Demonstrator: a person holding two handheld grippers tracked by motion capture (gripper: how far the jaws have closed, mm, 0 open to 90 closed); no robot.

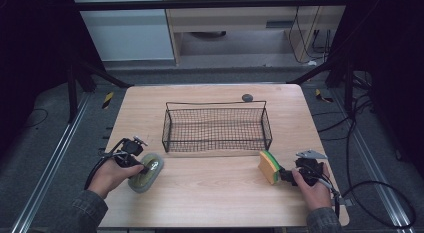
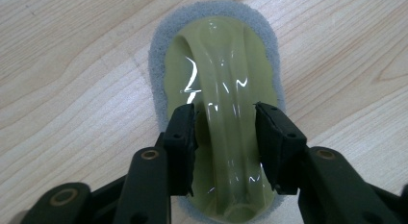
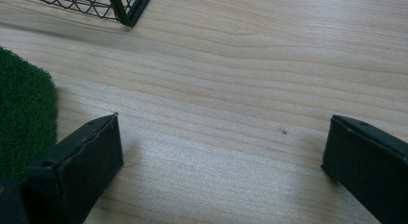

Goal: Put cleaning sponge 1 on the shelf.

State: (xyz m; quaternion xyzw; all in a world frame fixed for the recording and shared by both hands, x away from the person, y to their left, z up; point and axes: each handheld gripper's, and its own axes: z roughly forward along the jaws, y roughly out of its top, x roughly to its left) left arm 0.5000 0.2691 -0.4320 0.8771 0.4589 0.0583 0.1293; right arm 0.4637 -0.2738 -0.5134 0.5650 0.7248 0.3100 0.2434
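The table in front of you is pale wood with a fine lengthwise grain. The mesh basket is black wire in a small diamond grid. The scrubber shows a grey foam pad under a glossy, translucent yellow-green handle. The sponge is yellow with a dark green scouring face. Both grippers, left and right, have matte black jaws.

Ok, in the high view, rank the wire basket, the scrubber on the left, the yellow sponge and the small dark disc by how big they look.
Largest to smallest:
1. Wire basket, by far the biggest.
2. Scrubber.
3. Yellow sponge, a little smaller than the scrubber, though it stands on edge, so that is unsure.
4. Dark disc, the smallest and farthest from the camera.
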